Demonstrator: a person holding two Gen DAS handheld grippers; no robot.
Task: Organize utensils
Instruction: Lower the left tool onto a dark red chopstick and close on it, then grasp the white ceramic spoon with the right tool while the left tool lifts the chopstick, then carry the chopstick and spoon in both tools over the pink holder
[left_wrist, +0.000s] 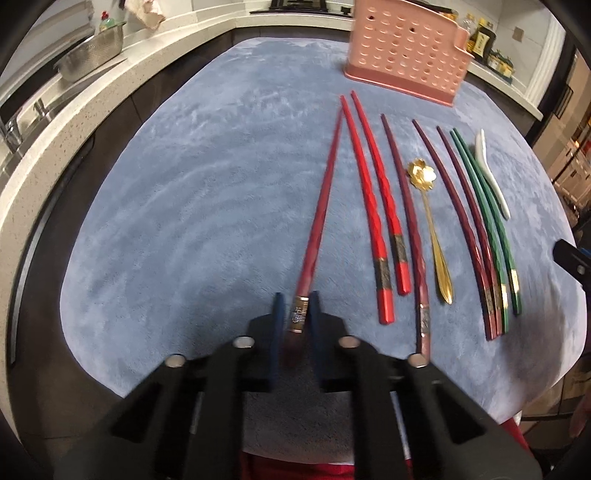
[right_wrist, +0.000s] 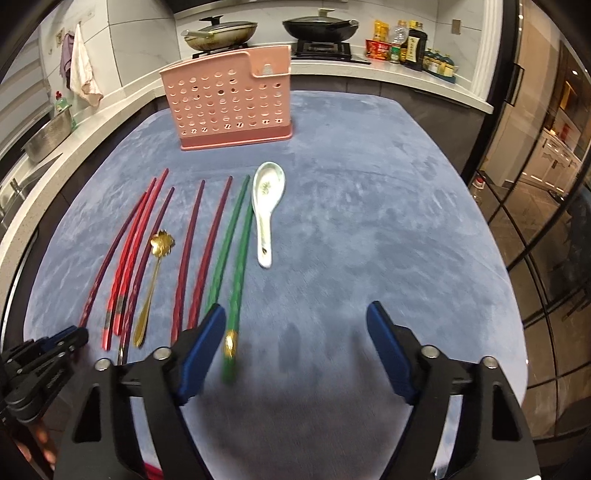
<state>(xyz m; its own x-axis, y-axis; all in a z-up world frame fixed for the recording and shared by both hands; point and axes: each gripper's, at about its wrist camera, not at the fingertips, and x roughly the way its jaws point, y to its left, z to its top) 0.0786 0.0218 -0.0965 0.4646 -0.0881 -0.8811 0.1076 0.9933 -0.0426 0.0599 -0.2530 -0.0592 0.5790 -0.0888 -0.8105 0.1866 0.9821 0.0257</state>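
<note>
My left gripper (left_wrist: 297, 312) is shut on the banded end of a dark red chopstick (left_wrist: 322, 218), whose tip points away toward the pink perforated utensil holder (left_wrist: 402, 55). To its right on the blue cloth lie two bright red chopsticks (left_wrist: 373, 206), maroon chopsticks (left_wrist: 458, 218), a gold flower spoon (left_wrist: 430, 221), two green chopsticks (left_wrist: 487, 218) and a white ceramic spoon (left_wrist: 491, 173). My right gripper (right_wrist: 295, 325) is open and empty above the cloth. Its left finger is beside the green chopsticks (right_wrist: 232, 251). The white spoon (right_wrist: 266, 206) and the holder (right_wrist: 229, 99) lie ahead.
The blue cloth (right_wrist: 369, 221) covers the table. A white counter runs along the left with a steel colander (left_wrist: 92, 53). Behind are a stove with two pans (right_wrist: 321, 26) and sauce bottles (right_wrist: 406, 44). A glass cabinet (right_wrist: 535, 166) stands at the right.
</note>
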